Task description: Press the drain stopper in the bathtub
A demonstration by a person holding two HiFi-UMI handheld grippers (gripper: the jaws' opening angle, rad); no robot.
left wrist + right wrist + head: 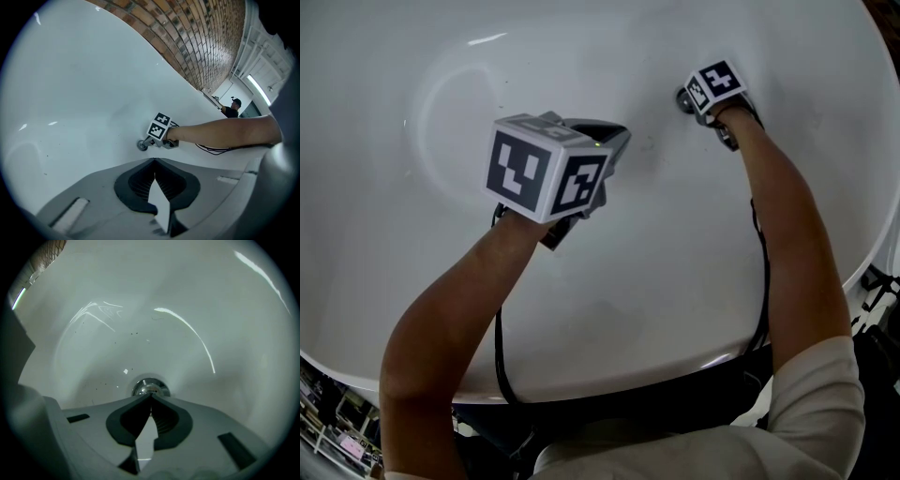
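Observation:
A round chrome drain stopper (149, 387) sits at the bottom of the white bathtub (412, 234). My right gripper (151, 395) is shut, and its closed tips rest against the near edge of the stopper. In the head view the right gripper (691, 103) reaches far into the tub, and the stopper (681, 96) shows just left of its marker cube. My left gripper (617, 141) hovers shut over the middle of the tub, holding nothing. In the left gripper view its jaws (153, 160) point toward the stopper (141, 146) and the right gripper (147, 142).
The tub's curved walls rise on all sides; its near rim (675, 364) lies close to the person's body. Black cables (499, 356) hang from both grippers over the rim. A brick wall (197, 37) and a distant person (232, 108) show beyond the tub.

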